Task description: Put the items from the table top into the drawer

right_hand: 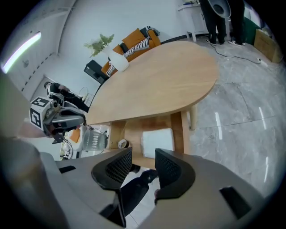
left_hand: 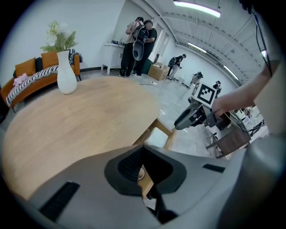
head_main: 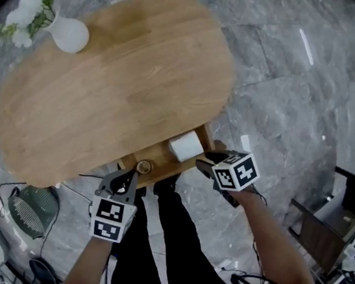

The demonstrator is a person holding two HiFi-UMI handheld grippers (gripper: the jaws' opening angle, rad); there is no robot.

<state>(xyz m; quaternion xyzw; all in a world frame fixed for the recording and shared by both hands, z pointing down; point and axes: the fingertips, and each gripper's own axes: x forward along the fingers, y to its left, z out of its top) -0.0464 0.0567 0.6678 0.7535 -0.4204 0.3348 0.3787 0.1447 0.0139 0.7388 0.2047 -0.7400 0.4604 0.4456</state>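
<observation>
A drawer stands pulled out under the near edge of the oval wooden table. Inside it lie a white folded pack and a small tape roll. My left gripper hovers just in front of the drawer, near the tape roll. In the left gripper view the roll shows through the gap between the jaws, which hold nothing. My right gripper is at the drawer's right side, beside the white pack. It is open and empty.
A white vase with flowers stands at the table's far left. The person's legs are right in front of the drawer. A small fan and cables lie on the floor at the left. Dark furniture stands to the right.
</observation>
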